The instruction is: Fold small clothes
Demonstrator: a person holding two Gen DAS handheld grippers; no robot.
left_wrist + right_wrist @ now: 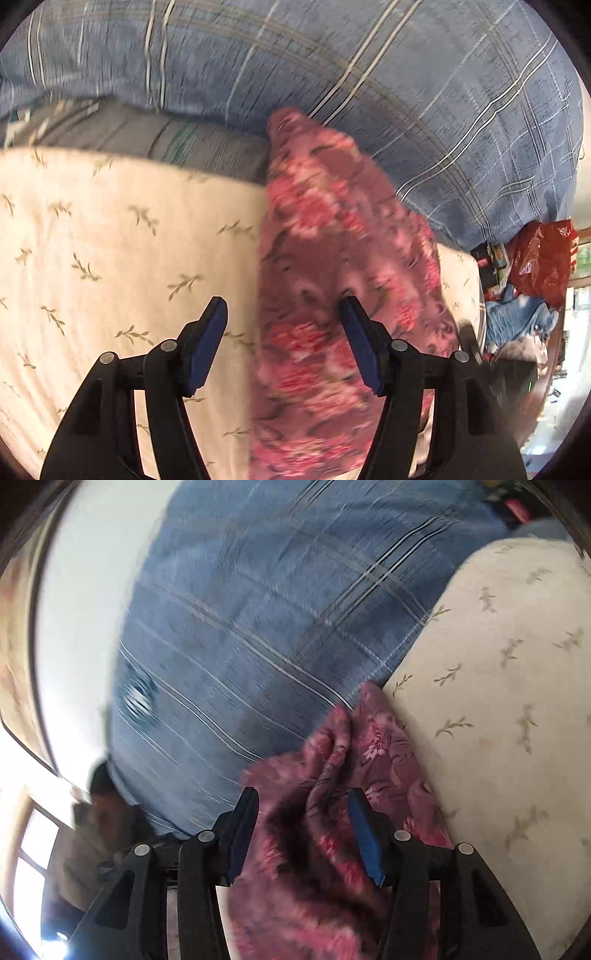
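Plenty of open room on the cream bedsheet with the little leaf print point(110, 240), left of the crumpled pink floral garment point(325, 280). Beyond it a big blue plaid quilt point(369, 74) bulks up like a wall, with a folded grey striped cloth point(166, 140) against it. Red plastic bag point(543, 258) and clutter crowd the far right edge.

The pink cloth point(332, 295) is blurry and cut off near us; far right, the clutter point(524, 295) is too small to tell

Probably a home bedroom: sheeted mattress point(110, 240), plaid quilt point(406, 92).
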